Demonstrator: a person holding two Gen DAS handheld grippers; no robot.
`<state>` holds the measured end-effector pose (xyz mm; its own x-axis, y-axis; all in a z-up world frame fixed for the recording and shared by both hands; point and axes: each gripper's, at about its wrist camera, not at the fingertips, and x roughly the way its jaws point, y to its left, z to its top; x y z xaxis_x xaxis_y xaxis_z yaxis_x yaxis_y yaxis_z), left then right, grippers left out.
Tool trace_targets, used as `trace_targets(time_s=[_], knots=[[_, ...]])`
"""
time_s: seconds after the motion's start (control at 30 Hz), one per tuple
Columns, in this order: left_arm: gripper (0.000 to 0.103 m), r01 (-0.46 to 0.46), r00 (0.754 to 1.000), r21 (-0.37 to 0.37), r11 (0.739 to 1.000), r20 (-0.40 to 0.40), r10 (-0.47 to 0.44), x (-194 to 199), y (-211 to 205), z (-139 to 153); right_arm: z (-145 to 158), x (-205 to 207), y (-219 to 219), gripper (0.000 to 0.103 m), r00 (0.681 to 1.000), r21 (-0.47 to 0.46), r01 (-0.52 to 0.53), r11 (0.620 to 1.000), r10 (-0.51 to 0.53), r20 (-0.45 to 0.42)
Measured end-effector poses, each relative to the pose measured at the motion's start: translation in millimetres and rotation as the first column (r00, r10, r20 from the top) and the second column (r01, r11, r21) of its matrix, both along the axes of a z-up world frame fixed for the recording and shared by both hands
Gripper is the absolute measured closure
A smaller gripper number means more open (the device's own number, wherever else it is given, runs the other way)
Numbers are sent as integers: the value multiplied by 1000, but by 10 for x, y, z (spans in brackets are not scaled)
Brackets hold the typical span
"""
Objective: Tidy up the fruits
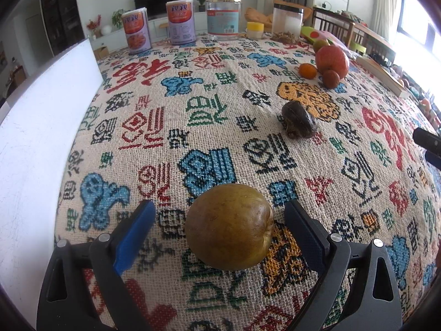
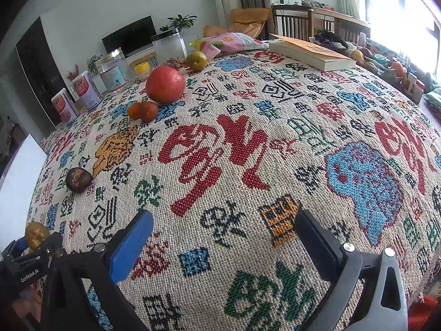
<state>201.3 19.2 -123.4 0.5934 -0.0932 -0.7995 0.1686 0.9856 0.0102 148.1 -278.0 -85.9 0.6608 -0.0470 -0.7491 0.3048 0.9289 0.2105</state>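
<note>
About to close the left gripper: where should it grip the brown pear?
Grip the brown pear across its widest middle, coming in level from the near side as the left gripper now does. It lies on its side on the cloth, both fingers flanking it with gaps, so centre first.

Left wrist view: low over the patterned tablecloth (image 1: 209, 104), looking forward between the left gripper (image 1: 220, 215) fingers toward the far jars (image 1: 223, 13) and television, very close to a brownish-green fruit (image 1: 229, 226). Right wrist view: a little higher, off to the right, facing across the same cloth toward window and book (image 2: 311, 51). Shared by both: the big orange-red fruit (image 1: 332, 59) (image 2: 165, 84), the dark wrinkled fruit (image 1: 300, 120) (image 2: 78, 179), the jars.
</note>
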Motion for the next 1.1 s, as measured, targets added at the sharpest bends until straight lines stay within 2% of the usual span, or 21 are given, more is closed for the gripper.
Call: trace_targets(time_s=[0.07,0.13,0.27,0.37,0.47,0.57,0.6,0.7,0.83,0.97,1.1], knots=[[7,0,1000,1,1000,0,0,1,0,0,116,288,-8,7,998,44,-59,997,57,34],[7,0,1000,0,1000,0,0,0,0,0,170,609,-7,24,990,83,-126,989,120,69],[7,0,1000,0,1000,0,0,0,-1,0,127,1180,192,32,964,82,-260,962,254,78],[7,-1,1000,0,1000,0,1,0,-1,0,-12,1508,381,41,951,51,-310,949,310,6],[6,-1,1000,1,1000,0,1,3,4,-1,-189,1748,427,46,953,59,-293,954,296,-59],[6,-1,1000,0,1000,0,1,2,3,-1,-299,1863,478,59,956,17,-277,961,278,-91],[6,-1,1000,0,1000,0,1,3,3,-2,-295,1860,483,75,959,-9,-271,962,270,-85],[6,-1,1000,1,1000,0,1,3,2,-2,-237,1735,464,75,968,-7,-246,969,245,-56],[6,-1,1000,1,1000,0,1,3,2,-1,-12,1240,464,75,963,6,-269,963,270,-21],[6,-1,1000,1,1000,0,1,4,1,-1,122,595,531,75,951,-38,-305,951,303,-62],[6,-2,1000,3,1000,0,2,4,2,0,74,33,608,74,951,-77,-296,952,286,-116]])
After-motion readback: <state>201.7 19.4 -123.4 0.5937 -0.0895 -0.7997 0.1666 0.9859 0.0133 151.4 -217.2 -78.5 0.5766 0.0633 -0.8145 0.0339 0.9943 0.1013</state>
